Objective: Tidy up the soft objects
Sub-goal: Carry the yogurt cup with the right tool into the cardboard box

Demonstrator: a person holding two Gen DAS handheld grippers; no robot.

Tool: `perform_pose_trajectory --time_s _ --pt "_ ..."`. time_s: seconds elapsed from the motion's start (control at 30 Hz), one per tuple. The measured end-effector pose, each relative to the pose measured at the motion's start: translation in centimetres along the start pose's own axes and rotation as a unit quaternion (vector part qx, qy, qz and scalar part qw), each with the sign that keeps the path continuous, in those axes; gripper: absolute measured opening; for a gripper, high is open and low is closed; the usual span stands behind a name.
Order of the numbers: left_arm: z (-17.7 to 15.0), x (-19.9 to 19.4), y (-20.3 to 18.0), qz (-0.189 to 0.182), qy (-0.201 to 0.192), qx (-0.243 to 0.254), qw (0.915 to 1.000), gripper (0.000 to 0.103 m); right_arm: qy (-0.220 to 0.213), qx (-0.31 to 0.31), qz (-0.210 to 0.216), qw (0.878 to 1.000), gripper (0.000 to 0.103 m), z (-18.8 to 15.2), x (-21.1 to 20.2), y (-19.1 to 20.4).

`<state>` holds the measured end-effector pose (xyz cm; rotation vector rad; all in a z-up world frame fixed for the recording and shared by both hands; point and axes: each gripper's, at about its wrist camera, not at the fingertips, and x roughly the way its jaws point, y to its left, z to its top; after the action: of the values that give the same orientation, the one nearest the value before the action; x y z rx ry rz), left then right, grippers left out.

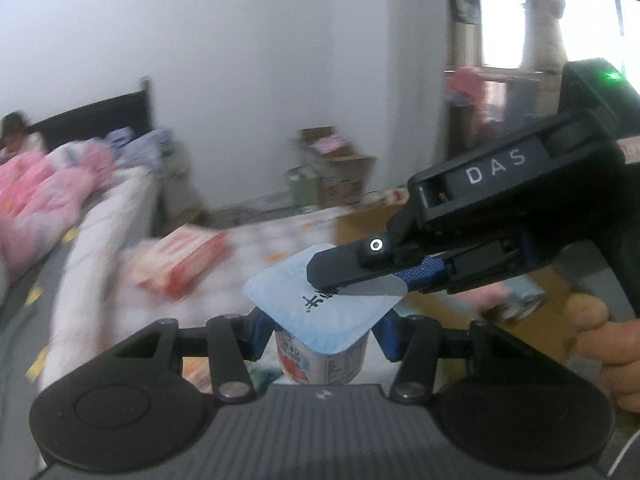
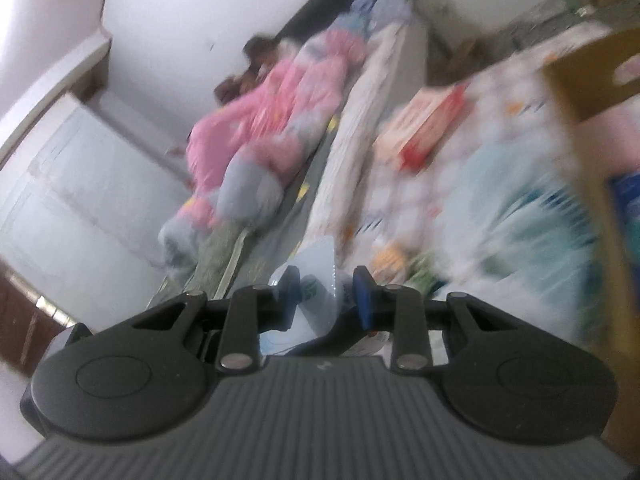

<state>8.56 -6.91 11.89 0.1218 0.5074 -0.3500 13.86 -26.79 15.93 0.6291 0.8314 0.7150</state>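
A small yogurt cup with a pale blue foil lid sits low in the middle of the left wrist view. My left gripper is shut on its body, with a blue pad on each side. My right gripper comes in from the right, and its fingers pinch the lid's near right corner. In the right wrist view, which is blurred, the pale lid edge stands between the blue pads of my right gripper. The cup hangs above a patterned white cloth.
A red and white box lies on the cloth to the left. An open cardboard box stands at the right. Behind is a bed with a pink quilt and a person at its head. A hand holds the right gripper.
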Motion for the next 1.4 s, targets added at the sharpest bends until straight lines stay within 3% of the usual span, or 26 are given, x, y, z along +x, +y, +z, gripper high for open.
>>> perform_pose_trajectory --time_s 0.2,0.37,0.53,0.8,1.03,1.23,1.4 --pt "4.4 4.5 -5.7 -0.091 0.028 0.023 0.9952 0.053 -0.049 0.035 -0.053 0.997 0.030 2.7 -7.3 -4.1" --pt "5.5 9.3 -9.3 -0.144 0.115 0.018 0.9826 0.053 -0.048 0.099 -0.077 0.991 0.030 2.5 -10.6 -9.9" --pt "4.1 13.1 -11.8 -0.180 0.193 0.025 0.9643 0.053 -0.021 0.148 -0.099 0.984 0.031 0.8 -11.3 -14.4" --pt "2.0 15.7 -14.3 -0.181 0.249 0.061 0.9493 0.053 0.037 0.198 -0.102 0.974 0.033 -1.0 -11.6 -19.3" --pt "1.4 15.7 -15.0 -0.167 0.278 0.076 0.9429 0.055 0.094 0.226 -0.111 0.963 0.037 -1.6 -9.7 -23.1" --pt "1.6 14.4 -14.8 -0.171 0.270 0.079 0.9445 0.059 0.124 0.177 -0.147 0.965 0.046 -1.1 -8.9 -22.2" --pt "1.8 12.2 -14.2 -0.158 0.230 0.086 0.9564 0.060 0.113 0.164 -0.171 0.965 0.048 -0.5 -9.2 -22.1"
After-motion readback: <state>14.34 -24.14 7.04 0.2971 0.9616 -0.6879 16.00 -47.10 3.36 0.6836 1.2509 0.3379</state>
